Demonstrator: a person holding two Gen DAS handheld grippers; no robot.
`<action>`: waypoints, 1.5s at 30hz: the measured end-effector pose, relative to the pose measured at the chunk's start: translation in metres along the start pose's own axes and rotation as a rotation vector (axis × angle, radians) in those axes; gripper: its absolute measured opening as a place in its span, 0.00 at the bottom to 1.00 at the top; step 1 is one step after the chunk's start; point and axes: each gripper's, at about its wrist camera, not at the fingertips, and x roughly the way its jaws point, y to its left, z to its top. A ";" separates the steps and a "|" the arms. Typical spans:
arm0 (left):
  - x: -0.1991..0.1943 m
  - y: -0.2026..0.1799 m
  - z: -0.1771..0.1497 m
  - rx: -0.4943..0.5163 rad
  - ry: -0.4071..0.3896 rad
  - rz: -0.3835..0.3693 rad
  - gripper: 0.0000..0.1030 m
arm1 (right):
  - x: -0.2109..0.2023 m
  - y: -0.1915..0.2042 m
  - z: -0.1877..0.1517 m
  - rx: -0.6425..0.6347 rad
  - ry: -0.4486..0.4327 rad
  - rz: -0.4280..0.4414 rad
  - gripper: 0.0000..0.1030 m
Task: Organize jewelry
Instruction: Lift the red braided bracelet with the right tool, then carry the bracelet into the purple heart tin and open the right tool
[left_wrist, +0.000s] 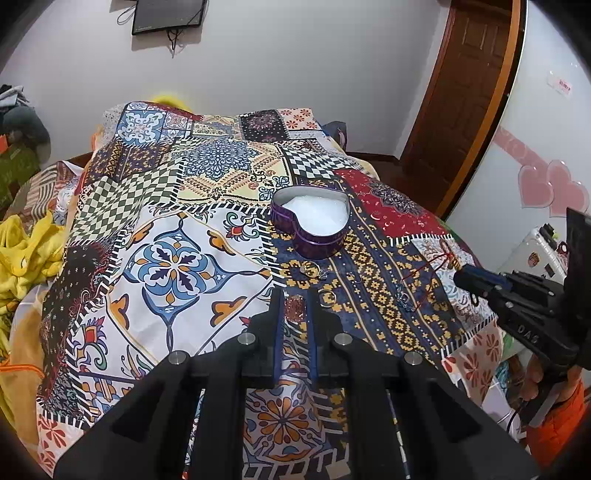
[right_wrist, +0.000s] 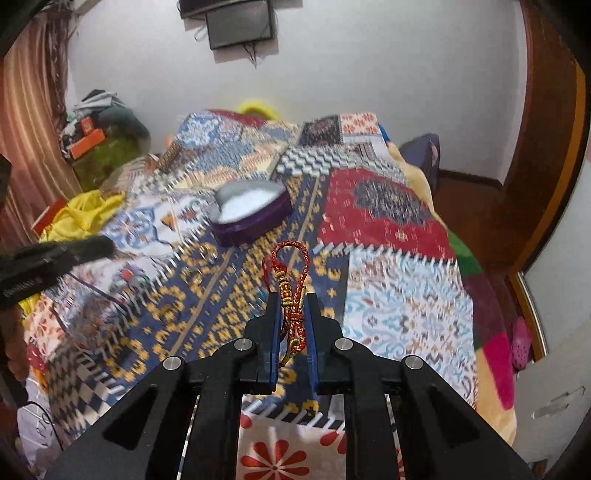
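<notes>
A purple heart-shaped tin (left_wrist: 312, 221) with white lining stands open on the patchwork cloth (left_wrist: 166, 229); it also shows in the right wrist view (right_wrist: 251, 218). My right gripper (right_wrist: 293, 299) is shut on a red and gold braided cord bracelet (right_wrist: 290, 273), held above the cloth, its loop sticking forward. In the left wrist view the right gripper (left_wrist: 465, 278) is at the right edge with the red cord (left_wrist: 432, 264) hanging from it. My left gripper (left_wrist: 295, 295) is narrowly open and empty, just short of small rings (left_wrist: 327, 297) and a silver piece (left_wrist: 312, 269) lying before the tin.
A silvery chain (left_wrist: 404, 301) lies right of the rings. Yellow fabric (left_wrist: 26, 251) is bunched at the left of the bed. A wooden door (left_wrist: 465, 81) stands at the back right, a dark screen (left_wrist: 168, 14) on the wall.
</notes>
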 end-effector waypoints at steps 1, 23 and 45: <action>-0.001 0.000 0.001 -0.001 -0.003 -0.003 0.09 | -0.004 0.002 0.004 -0.006 -0.015 0.008 0.10; -0.002 -0.007 0.049 0.080 -0.120 0.015 0.09 | 0.014 0.028 0.065 -0.053 -0.127 0.071 0.10; 0.086 0.001 0.099 0.080 -0.011 -0.073 0.09 | 0.123 0.019 0.104 -0.031 0.123 0.177 0.11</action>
